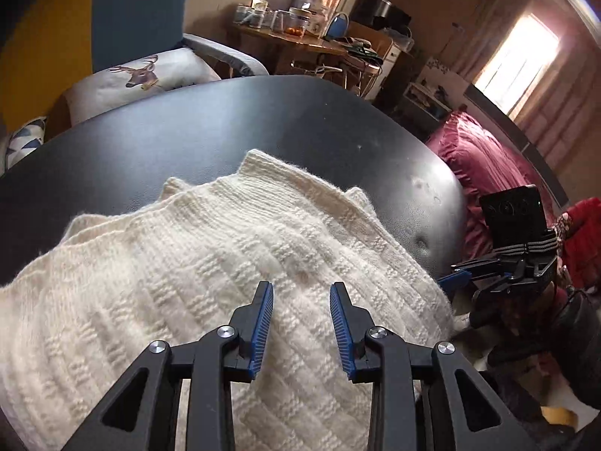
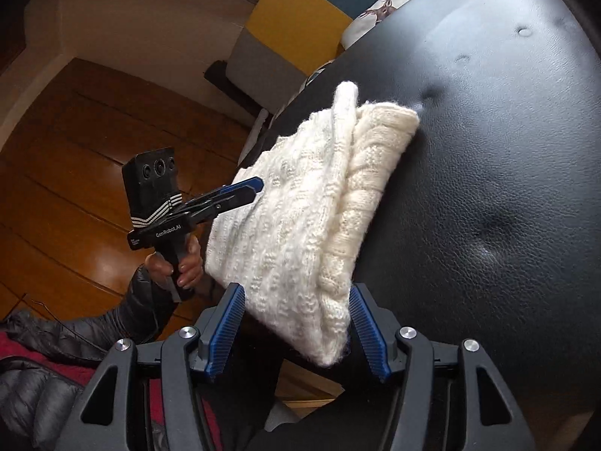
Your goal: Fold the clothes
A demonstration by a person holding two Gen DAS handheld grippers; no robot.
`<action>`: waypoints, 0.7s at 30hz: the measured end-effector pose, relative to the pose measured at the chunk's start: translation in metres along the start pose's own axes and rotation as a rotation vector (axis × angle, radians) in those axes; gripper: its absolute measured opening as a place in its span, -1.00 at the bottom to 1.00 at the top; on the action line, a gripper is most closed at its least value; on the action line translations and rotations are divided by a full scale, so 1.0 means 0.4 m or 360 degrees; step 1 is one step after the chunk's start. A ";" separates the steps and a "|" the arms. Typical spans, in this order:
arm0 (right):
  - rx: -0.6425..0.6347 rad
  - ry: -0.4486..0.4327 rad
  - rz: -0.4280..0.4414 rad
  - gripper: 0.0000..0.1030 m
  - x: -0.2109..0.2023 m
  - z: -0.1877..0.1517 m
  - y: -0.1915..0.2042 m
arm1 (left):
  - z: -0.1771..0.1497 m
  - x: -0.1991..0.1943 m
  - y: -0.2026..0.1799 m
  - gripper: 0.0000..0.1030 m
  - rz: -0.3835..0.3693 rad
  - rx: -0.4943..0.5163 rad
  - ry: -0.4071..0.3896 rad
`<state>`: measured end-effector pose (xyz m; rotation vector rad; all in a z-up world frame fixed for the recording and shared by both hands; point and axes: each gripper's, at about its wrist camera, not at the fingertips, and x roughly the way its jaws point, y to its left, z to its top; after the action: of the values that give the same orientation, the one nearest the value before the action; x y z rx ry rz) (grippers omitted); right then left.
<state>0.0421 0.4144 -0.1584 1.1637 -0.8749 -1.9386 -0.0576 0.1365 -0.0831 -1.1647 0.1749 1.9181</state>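
- cream knit sweater (image 2: 300,203) lies folded on black table (image 2: 488,150), near its edge
- left gripper (image 1: 300,332) & right gripper (image 2: 296,332): both jaws apart, holding nothing
- looks soft, floppy, light; prob best pinched at a folded edge, all layers

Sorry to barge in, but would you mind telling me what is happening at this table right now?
A person holding a gripper in each hand is folding a cream knit sweater on a black padded table. The sweater already lies folded in layers near the table's edge. The left gripper and the right gripper are both open, grasping nothing.
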 end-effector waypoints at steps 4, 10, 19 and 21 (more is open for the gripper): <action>-0.0094 0.0095 0.0116 0.17 0.028 0.023 0.015 | 0.018 0.028 -0.021 -0.37 -0.0004 0.0077 0.0047; -0.0332 0.0416 0.0097 0.17 0.052 0.011 0.076 | 0.019 0.053 -0.046 -0.37 0.0014 0.0183 0.0094; -0.0416 0.0480 0.0060 0.17 0.024 0.028 0.112 | 0.004 0.068 -0.045 -0.35 0.0007 0.0208 0.0117; -0.0376 0.0543 0.0040 0.18 0.053 0.031 0.108 | 0.007 0.061 -0.041 -0.35 0.0002 0.0177 0.0098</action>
<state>0.0328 0.3766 -0.1278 1.2809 -0.4647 -1.7008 -0.0523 0.1625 -0.0957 -1.1494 0.3118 1.8504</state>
